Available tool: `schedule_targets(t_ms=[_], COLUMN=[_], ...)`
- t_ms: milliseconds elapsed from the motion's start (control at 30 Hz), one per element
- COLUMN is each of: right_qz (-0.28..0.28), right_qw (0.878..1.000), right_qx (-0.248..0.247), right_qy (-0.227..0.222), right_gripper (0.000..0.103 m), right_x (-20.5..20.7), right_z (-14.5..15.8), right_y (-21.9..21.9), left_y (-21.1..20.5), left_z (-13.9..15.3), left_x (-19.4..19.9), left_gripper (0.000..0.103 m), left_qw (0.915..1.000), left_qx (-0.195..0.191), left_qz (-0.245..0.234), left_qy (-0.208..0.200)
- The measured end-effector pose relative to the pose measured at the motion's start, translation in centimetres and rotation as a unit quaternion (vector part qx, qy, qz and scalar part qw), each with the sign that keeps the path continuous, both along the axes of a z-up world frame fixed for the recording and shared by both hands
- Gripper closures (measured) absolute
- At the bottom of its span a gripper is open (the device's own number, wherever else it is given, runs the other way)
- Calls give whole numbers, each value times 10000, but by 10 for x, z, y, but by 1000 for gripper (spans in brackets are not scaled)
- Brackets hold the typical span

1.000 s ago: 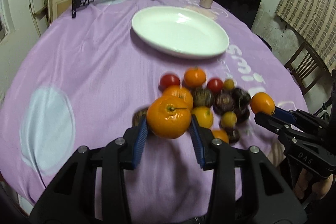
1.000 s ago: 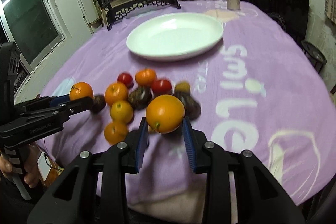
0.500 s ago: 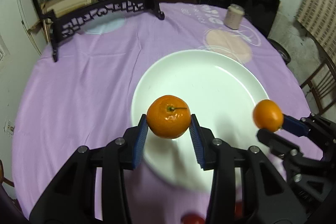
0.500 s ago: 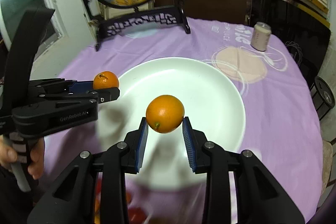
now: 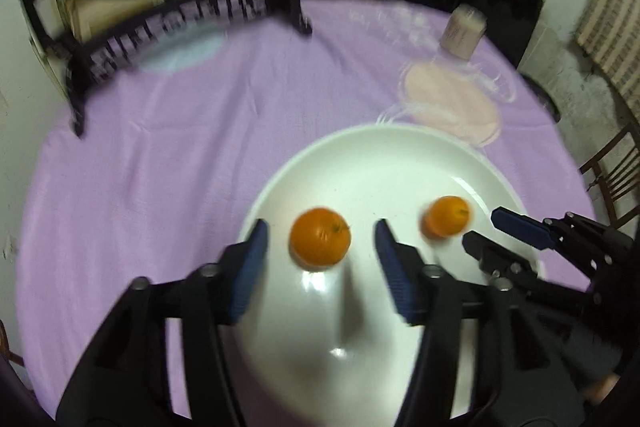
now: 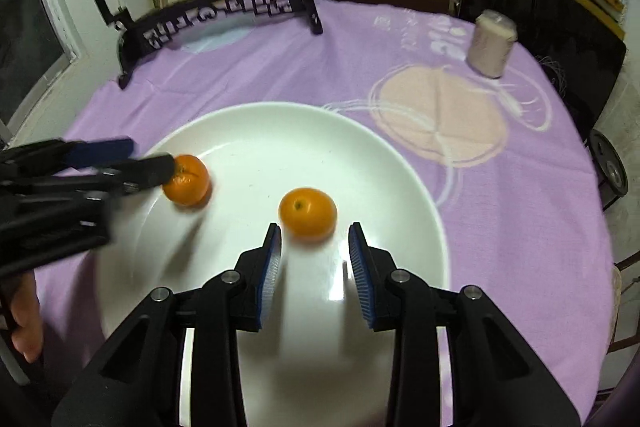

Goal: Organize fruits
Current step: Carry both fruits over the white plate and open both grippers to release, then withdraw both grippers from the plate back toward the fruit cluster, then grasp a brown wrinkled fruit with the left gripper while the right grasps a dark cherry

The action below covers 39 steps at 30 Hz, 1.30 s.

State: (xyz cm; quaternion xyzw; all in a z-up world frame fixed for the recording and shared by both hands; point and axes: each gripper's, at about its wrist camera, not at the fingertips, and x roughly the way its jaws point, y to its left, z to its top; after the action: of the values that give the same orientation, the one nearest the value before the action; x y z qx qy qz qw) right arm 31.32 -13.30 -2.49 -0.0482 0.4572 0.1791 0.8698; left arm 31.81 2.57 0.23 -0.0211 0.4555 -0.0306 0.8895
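Two oranges lie on the white plate (image 5: 360, 163). In the left wrist view my left gripper (image 5: 322, 231) is open, its blue pads on either side of one orange (image 5: 320, 242) without touching it. The other orange (image 5: 446, 217) lies just off the tips of my right gripper (image 5: 486, 227). In the right wrist view my right gripper (image 6: 315, 235) is open just behind its orange (image 6: 307, 214) on the plate (image 6: 360, 155). The left gripper's orange (image 6: 187, 180) sits at that gripper's tips (image 6: 150, 157). The rest of the fruit is out of view.
The plate sits on a round table with a purple cloth (image 6: 360, 59). A black carved stand with a round picture (image 6: 208, 15) is at the back left. A small beige roll (image 6: 491, 45) stands at the back right. A wooden chair (image 5: 616, 163) is beyond the right edge.
Both grippers carried their oranges from the fruit pile over the plate, lowered, and opened. Both oranges now lie free on the plate.
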Motion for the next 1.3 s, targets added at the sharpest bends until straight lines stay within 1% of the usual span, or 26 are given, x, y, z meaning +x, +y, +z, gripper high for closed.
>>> schedule_targets(t_ms=[33, 67, 100, 167, 200, 233, 300, 367, 467, 567, 633, 700, 800, 900, 1000, 1067, 1100, 1133, 1167, 1200, 1233, 1300], right_qz=[-7, -60, -111, -93, -68, -68, -122, -277, -495, -637, -674, -647, -600, -670, -649, -516, -348, -224, -97, -19, 19, 53], right_qw=[10000, 9999, 9997, 9993, 9987, 9982, 9975, 9970, 9967, 9964, 9965, 9970, 9978, 9972, 9977, 9984, 9990, 9993, 9995, 9995, 9993, 9993], right_qx=[43, 77, 123, 262, 356, 408, 512, 606, 565, 465, 429, 371, 236, 318, 215, 230, 269, 279, 278, 308, 323, 260], right_qy=[-47, -120, -175, -268, -360, -422, -467, -399, -307, -314, -259, -228, -148, -6, 27, 76, 84, 65, 69, 121, 179, 273], right_gripper=[59, 49, 47, 47, 47, 47, 43, 43, 43, 43, 39, 32, 32, 32, 32, 32, 33, 35, 43, 59, 64, 65], right_x=[-11, -31, -49, -85, -117, -137, -174, -199, -215, -223, -231, -238, -246, -246, -244, -249, -254, -259, -263, -264, -264, -260], right_z=[7, 17, 23, 30, 32, 32, 26, 19, 14, 13, 9, 2, -12, -22, -26, -26, -25, -24, -26, -28, -31, -40], right_y=[-5, -12, -17, -24, -27, -29, -34, -41, -50, -55, -58, -57, -58, -62, -59, -56, -52, -48, -43, -39, -35, -27], left_y=[4, 5, 7, 12, 14, 16, 18, 22, 25, 27, 29, 32, 34, 36, 38, 39, 40, 40, 40, 39, 39, 38], left_z=[14, 20, 26, 32, 30, 25, 14, 0, -14, -23, -28, -33, -40, -47, -50, -49, -49, -49, -49, -49, -49, -50], left_x=[-23, -38, -55, -100, -120, -143, -176, -207, -234, -251, -258, -266, -272, -277, -280, -284, -286, -288, -289, -290, -290, -291], left_gripper=[33, 32, 32, 24, 21, 18, 18, 18, 14, 13, 13, 13, 13, 13, 13, 13, 13, 13, 13, 13, 13, 13], left_qw=[9998, 9995, 9992, 9984, 9980, 9977, 9975, 9975, 9979, 9983, 9984, 9988, 9991, 9993, 9994, 9994, 9994, 9995, 9995, 9995, 9996, 9996], left_qx=[17, 23, 42, 36, 7, -23, -30, -30, 49, 101, 139, 88, 103, 109, 78, 58, 47, 37, 36, 43, 44, 51], left_qz=[-15, -34, -45, -35, -38, -48, -36, 93, 196, 239, 273, 282, 283, 287, 299, 298, 289, 266, 252, 244, 231, 208], left_qy=[-214, -309, -403, -571, -627, -669, -706, -694, -619, -518, -478, -398, -300, -213, -155, -163, -174, -186, -189, -189, -186, -168])
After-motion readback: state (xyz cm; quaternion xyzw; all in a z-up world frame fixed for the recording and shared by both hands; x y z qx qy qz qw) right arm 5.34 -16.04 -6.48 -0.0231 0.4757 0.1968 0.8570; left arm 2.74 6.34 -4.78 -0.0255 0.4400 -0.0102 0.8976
